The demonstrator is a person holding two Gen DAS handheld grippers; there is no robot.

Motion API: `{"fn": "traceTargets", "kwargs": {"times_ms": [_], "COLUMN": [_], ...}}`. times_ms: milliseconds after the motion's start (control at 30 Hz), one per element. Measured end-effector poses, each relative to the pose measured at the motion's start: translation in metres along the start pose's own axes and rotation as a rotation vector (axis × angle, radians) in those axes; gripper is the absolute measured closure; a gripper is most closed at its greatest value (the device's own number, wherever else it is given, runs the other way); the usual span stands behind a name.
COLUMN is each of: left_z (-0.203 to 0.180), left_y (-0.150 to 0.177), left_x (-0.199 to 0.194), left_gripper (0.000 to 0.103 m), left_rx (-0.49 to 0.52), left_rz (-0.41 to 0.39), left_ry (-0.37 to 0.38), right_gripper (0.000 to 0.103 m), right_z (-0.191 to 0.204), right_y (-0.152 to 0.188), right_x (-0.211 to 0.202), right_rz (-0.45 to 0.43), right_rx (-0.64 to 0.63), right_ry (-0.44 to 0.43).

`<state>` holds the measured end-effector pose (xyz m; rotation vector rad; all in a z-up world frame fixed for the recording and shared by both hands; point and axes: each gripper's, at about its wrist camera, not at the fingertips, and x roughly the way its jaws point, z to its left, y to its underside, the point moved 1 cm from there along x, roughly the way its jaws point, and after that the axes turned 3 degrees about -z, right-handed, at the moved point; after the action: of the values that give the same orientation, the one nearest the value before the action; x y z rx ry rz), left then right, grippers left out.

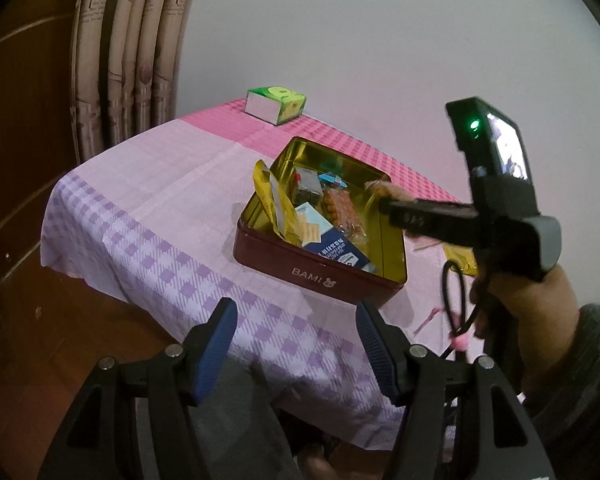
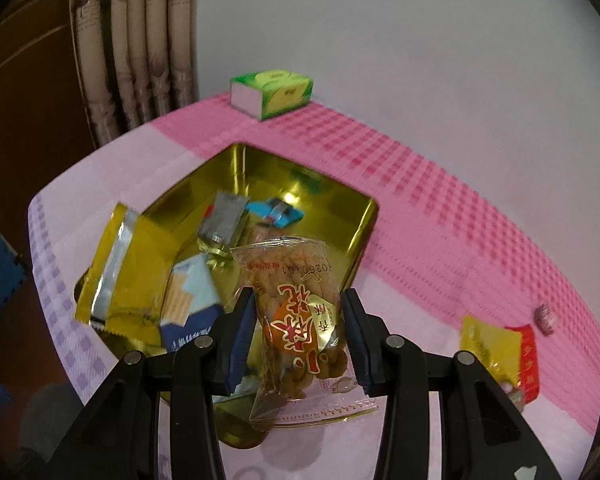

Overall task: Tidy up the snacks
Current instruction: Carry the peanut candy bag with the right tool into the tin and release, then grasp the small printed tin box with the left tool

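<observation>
A red tin (image 1: pixel 318 276) with a gold inside (image 2: pixel 324 200) stands on the table and holds several snack packets. My right gripper (image 2: pixel 298 334) is shut on a clear packet of fried dough twists (image 2: pixel 296 312) and holds it above the tin's near right part. In the left wrist view the right gripper (image 1: pixel 384 196) reaches over the tin's right rim with the packet's end (image 1: pixel 380 188) showing. My left gripper (image 1: pixel 296 344) is open and empty, off the table's near edge, in front of the tin. A yellow bag (image 2: pixel 120 268) leans on the tin's left wall.
A pink and purple checked cloth (image 1: pixel 148 200) covers the table. A green tissue box (image 2: pixel 272 94) stands at the far edge by the wall. A yellow and red packet (image 2: pixel 500 344) and a small wrapped sweet (image 2: pixel 543 318) lie on the cloth at the right. Curtains (image 1: pixel 132 40) hang behind on the left.
</observation>
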<state>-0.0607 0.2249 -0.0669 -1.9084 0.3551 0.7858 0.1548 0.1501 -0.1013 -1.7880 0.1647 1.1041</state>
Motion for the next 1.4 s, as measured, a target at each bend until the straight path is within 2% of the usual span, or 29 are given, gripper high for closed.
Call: {"fn": "traceTargets", "kwargs": {"times_ms": [467,533,600,633,667,733,800,867,933,1000,1067,1100,1200,1300,1400], "left_z": [-0.002,-0.003,-0.003,-0.003,-0.003,-0.004,-0.006,-0.012,-0.023,-0.039,-0.06,-0.069,-0.117,-0.167,-0.23], "left_y": [0.001,0.001,0.001,0.001,0.001,0.001,0.001,0.003,0.007,0.013,0.02,0.023,0.035,0.04,0.042], "left_x": [0.005,0.006,0.006,0.007,0.007,0.008,0.008,0.01,0.014,0.02,0.028,0.031,0.047,0.07,0.097], "left_gripper": [0.04,0.04,0.04,0.04,0.04,0.04,0.04,0.04,0.04,0.04,0.04,0.04,0.04,0.04,0.04], "left_rx": [0.008,0.016,0.022,0.024,0.028,0.032,0.041,0.067,0.114,0.175,0.248,0.275,0.387,0.445,0.532], "left_rz": [0.009,0.01,0.011,0.011,0.011,0.011,0.009,0.015,0.031,0.061,0.092,0.104,0.165,0.209,0.249], "left_ry": [-0.012,-0.014,-0.017,-0.019,-0.019,-0.018,-0.007,0.023,0.062,0.108,0.16,0.18,0.286,0.35,0.445], "right_gripper": [0.062,0.056,0.035,0.03,0.026,0.026,0.023,0.019,0.019,0.019,0.019,0.019,0.019,0.019,0.016], "right_z": [0.008,0.007,0.001,-0.004,-0.01,-0.034,-0.065,-0.106,-0.143,-0.183,-0.214,-0.234,-0.263,-0.29,-0.298], "right_y": [0.005,0.004,0.005,0.006,0.008,0.019,0.038,0.074,0.114,0.165,0.208,0.238,0.294,0.314,0.301], "right_x": [0.025,0.026,0.021,0.016,0.009,-0.012,-0.031,-0.05,-0.065,-0.083,-0.098,-0.109,-0.134,-0.147,-0.16], "right_rz": [0.044,0.041,0.019,-0.001,-0.028,-0.079,-0.108,-0.112,-0.101,-0.067,-0.037,-0.023,-0.008,-0.015,-0.108], "right_rx": [0.027,0.038,0.069,0.083,0.1,0.157,0.232,0.319,0.363,0.409,0.489,0.561,0.702,0.839,0.839], "right_ry": [-0.06,-0.075,-0.096,-0.105,-0.117,-0.121,-0.118,-0.085,-0.015,0.11,0.188,0.222,0.277,0.273,0.235]}}
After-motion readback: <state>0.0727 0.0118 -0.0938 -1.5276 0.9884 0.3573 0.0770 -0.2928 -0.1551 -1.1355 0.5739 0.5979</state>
